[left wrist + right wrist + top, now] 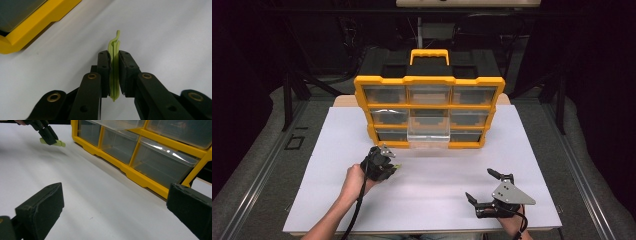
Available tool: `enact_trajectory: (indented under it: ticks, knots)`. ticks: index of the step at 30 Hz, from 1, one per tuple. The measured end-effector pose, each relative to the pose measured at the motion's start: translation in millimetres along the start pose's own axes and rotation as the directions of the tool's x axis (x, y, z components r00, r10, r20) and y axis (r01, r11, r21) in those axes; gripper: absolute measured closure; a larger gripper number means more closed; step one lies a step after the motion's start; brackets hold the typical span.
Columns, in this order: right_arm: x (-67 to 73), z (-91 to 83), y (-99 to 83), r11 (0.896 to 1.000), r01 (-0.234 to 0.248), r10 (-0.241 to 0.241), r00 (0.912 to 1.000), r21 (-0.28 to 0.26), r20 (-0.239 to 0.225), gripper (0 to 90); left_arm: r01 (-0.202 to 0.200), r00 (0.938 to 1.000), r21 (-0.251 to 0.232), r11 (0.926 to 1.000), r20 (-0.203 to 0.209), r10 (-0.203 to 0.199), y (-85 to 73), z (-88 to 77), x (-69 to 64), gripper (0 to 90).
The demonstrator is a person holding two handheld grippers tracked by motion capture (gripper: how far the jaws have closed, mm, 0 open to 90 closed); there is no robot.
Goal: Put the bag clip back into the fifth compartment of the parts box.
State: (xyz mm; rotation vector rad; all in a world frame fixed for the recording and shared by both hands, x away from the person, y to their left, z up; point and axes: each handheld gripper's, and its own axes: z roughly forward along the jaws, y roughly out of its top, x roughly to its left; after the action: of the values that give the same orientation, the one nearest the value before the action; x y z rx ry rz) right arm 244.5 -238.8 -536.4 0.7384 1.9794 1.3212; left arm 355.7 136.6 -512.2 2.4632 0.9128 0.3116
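Left tongs [114, 75] squeezing a thin green clip [114, 62], just above the white surface [437, 195] near the yellow drawer box [429, 112]. Right tongs [488, 187] wide open, holding nothing.

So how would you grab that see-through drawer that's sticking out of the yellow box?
Probably by its front lip. The clear drawer sticks out of the middle of the yellow organizer, toward the person, so its front wall is the free part. The right hand-held gripper is open and holds nothing; it could come straight from the front, one jaw over the wall's top edge.
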Motion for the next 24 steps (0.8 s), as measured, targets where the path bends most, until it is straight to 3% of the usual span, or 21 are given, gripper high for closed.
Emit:
enact_trajectory:
  ticks: [24]
  knots:
    - [-2.3, 0.4, -0.6, 1.0, -0.022, 0.022, 0.9997, 0.001, 0.008, 0.5, 0.0, 1.0, -0.003, 1.0, 0.005, 0.0, 5.3, -6.5, 16.1, 80.4]
